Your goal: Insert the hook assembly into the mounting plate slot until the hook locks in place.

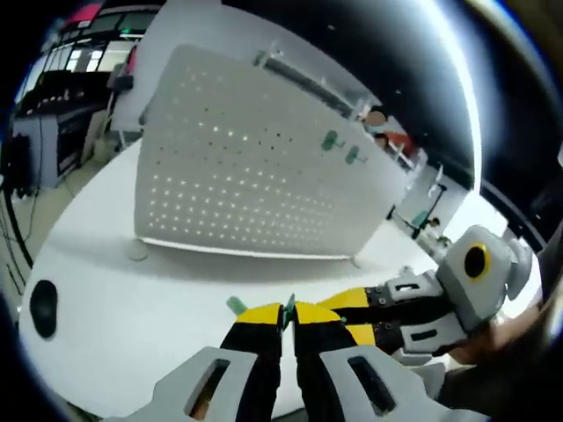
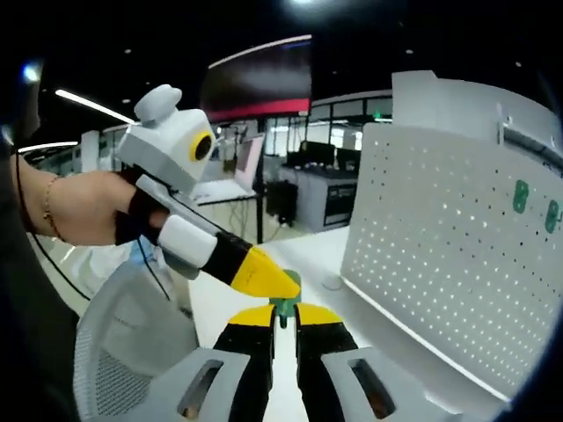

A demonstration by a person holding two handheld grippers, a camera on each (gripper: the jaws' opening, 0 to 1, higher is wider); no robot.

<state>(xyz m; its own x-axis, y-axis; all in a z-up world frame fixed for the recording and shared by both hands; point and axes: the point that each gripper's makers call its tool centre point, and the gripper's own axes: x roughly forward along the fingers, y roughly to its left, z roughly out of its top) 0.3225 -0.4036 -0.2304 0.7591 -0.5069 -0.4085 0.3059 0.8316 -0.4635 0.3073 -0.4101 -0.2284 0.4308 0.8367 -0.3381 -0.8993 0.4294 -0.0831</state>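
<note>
Left gripper (image 1: 288,318): yellow-tipped black jaws closed almost together on a small green plastic hook piece (image 1: 287,310), a sliver of which stands up in the narrow gap between the tips; another bit of green pokes out just left of the left jaw tip. In the right gripper view the same gripper (image 2: 264,274) comes in from the left, held by a person's hand (image 2: 84,209) with a thin bracelet at the wrist, its yellow tip lying over the green piece.

Right gripper (image 2: 282,315): jaws also drawn close, the green hook piece (image 2: 283,306) sitting between and just above the yellow tips. Both grippers meet at this one part. In the left gripper view the right gripper (image 1: 352,318) enters from the right, lying low over the table, tips touching the left one's tips.

White perforated metal mounting plate (image 1: 255,167) stands upright on the white round table (image 1: 114,299), beyond the grippers and apart from them. Two small green hooks (image 1: 341,148) already sit on the plate's upper right area; seen too in the right gripper view (image 2: 533,204) on the plate (image 2: 440,229).

A dark round object (image 1: 43,305) lies on the table at far left. A grey mesh office chair (image 2: 123,343) stands below the left gripper in the right gripper view.
</note>
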